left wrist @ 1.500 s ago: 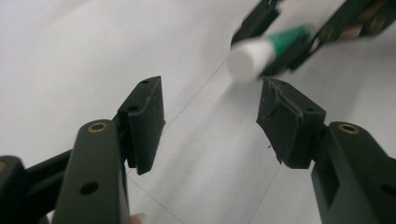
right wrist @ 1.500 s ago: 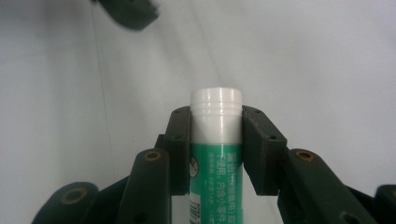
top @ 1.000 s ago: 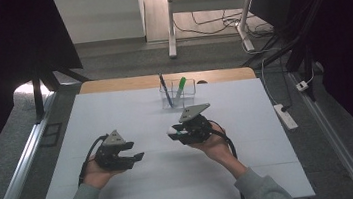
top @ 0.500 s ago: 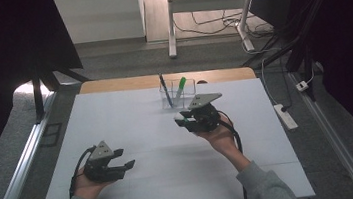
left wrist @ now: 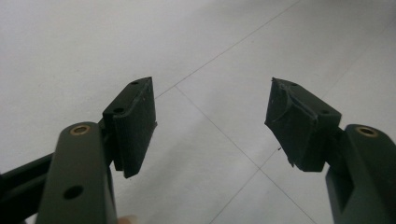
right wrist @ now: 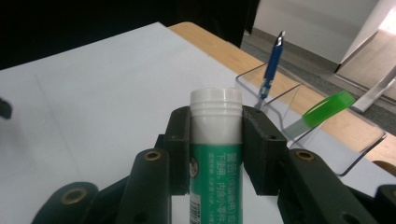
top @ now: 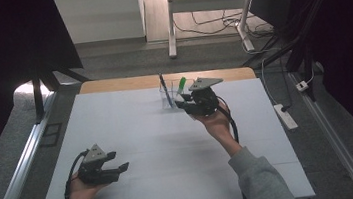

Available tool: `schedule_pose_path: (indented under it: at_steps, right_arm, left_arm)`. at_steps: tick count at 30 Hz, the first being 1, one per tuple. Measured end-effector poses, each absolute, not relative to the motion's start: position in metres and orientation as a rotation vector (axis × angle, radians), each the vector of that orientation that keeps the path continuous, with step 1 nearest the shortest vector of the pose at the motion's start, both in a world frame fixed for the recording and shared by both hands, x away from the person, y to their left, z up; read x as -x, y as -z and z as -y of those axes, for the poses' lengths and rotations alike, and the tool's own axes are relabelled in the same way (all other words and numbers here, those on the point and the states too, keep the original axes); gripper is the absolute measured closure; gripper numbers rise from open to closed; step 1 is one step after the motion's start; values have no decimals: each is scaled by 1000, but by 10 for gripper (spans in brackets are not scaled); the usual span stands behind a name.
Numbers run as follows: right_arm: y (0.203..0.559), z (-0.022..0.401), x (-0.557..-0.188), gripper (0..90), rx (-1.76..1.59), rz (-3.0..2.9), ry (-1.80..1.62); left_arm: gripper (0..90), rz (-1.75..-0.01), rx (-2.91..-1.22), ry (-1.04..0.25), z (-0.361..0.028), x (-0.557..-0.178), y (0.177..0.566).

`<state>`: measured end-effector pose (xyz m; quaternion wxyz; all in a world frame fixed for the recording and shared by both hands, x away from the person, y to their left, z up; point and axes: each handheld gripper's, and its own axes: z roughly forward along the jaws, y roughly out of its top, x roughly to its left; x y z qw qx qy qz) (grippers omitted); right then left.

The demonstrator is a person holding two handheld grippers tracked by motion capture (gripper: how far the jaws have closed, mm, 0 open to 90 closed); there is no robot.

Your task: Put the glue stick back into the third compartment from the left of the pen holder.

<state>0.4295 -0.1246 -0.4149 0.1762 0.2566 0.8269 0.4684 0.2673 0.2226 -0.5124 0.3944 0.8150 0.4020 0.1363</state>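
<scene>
One cylindrical plastic glue stick point(right wrist: 215, 154), clamped in right gripper point(right wrist: 215, 140), clear tray point(right wrist: 327, 140) beyond

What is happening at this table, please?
A person works with a claw in each hand. The right claw is shut on a green-and-white glue stick and holds it near a clear container with a blue pen and a green item inside. The left claw has just been opening, with nothing between its jaws, low over the white table.
</scene>
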Motion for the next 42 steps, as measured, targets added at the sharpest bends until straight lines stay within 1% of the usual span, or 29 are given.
schedule_pose_path:
  at_steps: [20, 36, 42]
  right_arm:
    - [409, 121, -491, 649, -873, -2196, -1353]
    - [418, 126, -529, 648, -949, -2098, -1413]
    - [425, 125, -538, 645, -965, -2097, -1399]
  left_arm:
    - [286, -1035, -2073, -344, -223, -269, 514]
    - [278, -1036, -2086, -330, -222, -272, 515]
    - [273, -1042, -2086, -327, -223, -273, 516]
